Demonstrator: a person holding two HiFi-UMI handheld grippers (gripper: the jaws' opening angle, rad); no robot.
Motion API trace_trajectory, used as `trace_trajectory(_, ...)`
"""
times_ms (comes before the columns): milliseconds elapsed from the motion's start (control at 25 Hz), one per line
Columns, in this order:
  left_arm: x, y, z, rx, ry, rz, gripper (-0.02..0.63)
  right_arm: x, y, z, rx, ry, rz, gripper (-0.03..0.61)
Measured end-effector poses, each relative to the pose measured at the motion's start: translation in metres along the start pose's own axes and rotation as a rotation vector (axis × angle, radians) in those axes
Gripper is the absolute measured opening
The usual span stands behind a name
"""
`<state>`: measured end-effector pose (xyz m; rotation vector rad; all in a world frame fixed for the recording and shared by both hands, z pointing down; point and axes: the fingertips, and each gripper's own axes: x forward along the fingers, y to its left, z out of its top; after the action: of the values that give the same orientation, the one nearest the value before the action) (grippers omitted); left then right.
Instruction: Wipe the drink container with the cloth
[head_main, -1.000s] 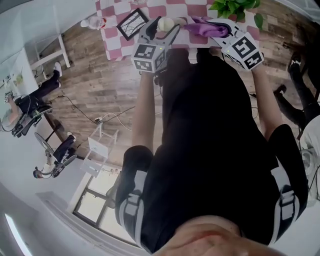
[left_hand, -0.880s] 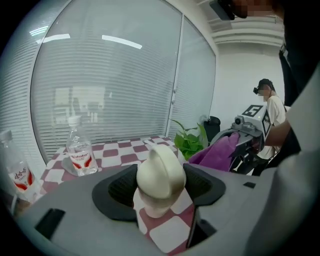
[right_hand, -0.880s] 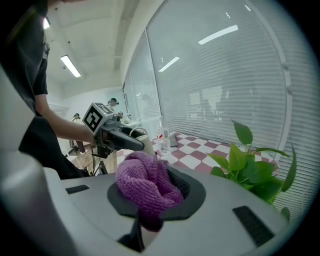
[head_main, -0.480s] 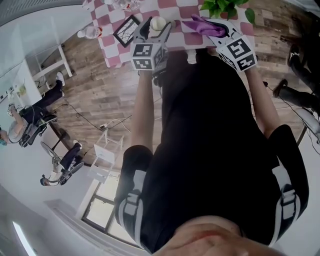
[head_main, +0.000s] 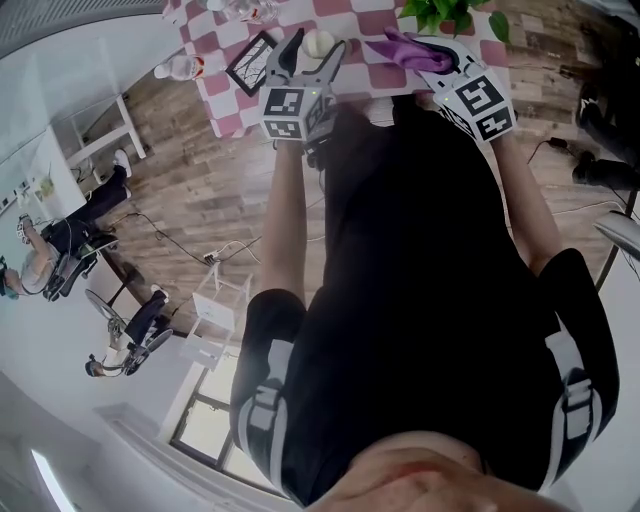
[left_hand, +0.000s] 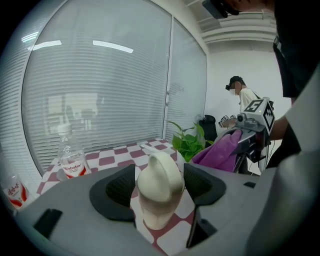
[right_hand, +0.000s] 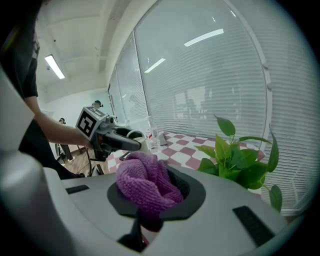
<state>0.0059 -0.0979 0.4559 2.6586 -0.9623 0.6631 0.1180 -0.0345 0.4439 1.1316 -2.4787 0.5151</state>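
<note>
- Two loaded tongs: left tongs (left_hand: 160, 186) clamped on the cream drink container (left_hand: 159, 172) over the checked surface (head_main: 215, 75), right tongs (right_hand: 150, 200) pinching the purple cloth (right_hand: 145, 182)
- Sweep the cloth in from the container's 3 o'clock, press lightly, hold the container steady

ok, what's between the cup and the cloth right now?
Nothing stands there. Head view: past the near jaw of the left gripper, shut on the cup, only bare checked table runs to the cloth in the right gripper.
</note>
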Motion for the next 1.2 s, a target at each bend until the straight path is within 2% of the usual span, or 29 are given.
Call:
trace_trajectory(400, -0.019, 0.004, 0.000, 0.045, -0.027, -0.177, 0.308, 0.004, 0.008, 0.015, 0.051, -0.037, -0.125, 0.060)
trace_trajectory(680, -0.036, 0.010, -0.006, 0.194, 0.003, -0.395, 0.313, 0.007, 0.027, 0.031, 0.134, -0.119, -0.279, 0.060)
trace_trajectory(1000, -0.051, 0.009, -0.015, 0.441, 0.026, -0.647, 0.318, 0.008, 0.067, 0.033, 0.190, -0.101, -0.462, 0.060)
trace_trajectory(1200, -0.053, -0.001, -0.014, 0.543, 0.016, -0.779, 0.324, -0.004, 0.101, 0.027, 0.230, -0.102, -0.589, 0.060)
